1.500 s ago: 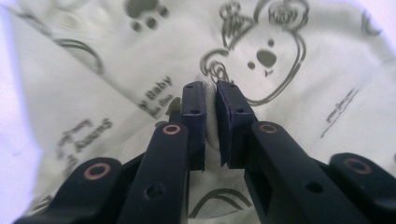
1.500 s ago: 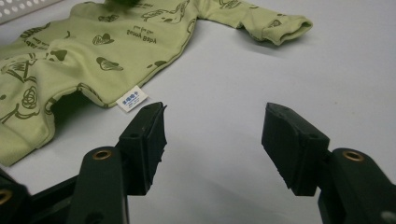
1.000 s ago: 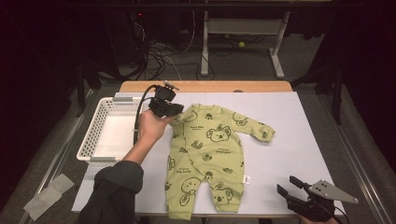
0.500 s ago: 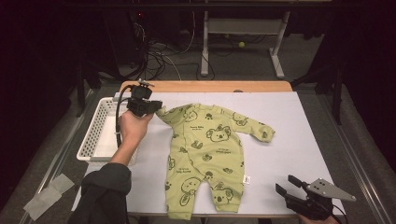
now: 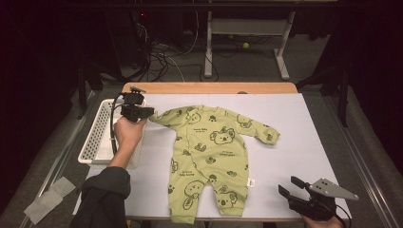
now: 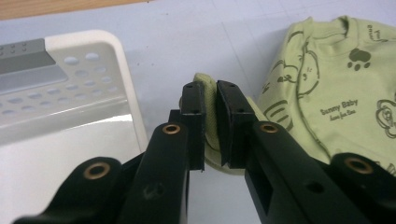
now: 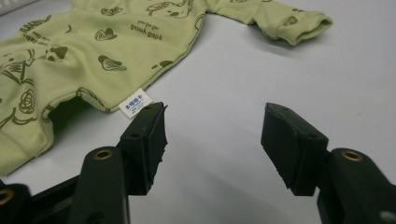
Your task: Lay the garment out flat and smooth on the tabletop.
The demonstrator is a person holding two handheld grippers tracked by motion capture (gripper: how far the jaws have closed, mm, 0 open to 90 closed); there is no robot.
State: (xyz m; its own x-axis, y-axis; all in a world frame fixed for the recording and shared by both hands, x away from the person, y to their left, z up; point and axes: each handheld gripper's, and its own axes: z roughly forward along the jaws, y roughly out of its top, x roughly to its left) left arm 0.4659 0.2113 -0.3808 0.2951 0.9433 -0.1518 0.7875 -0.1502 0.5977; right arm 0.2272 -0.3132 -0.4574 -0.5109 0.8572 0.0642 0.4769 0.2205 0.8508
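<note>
While left gripper [image 6: 211, 100] clamps romper sleeve [image 6: 209, 109], stretched flat

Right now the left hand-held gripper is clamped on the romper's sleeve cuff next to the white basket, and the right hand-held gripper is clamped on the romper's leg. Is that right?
Not quite. The right hand-held gripper is not clamped on anything: the right gripper view shows its jaws open over bare table, beside the romper. The left hand-held gripper is indeed clamped on the sleeve cuff next to the white basket.

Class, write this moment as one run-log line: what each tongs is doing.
left tongs: shut on sleeve of green baby romper | right tongs: open, empty, near white side label
</note>
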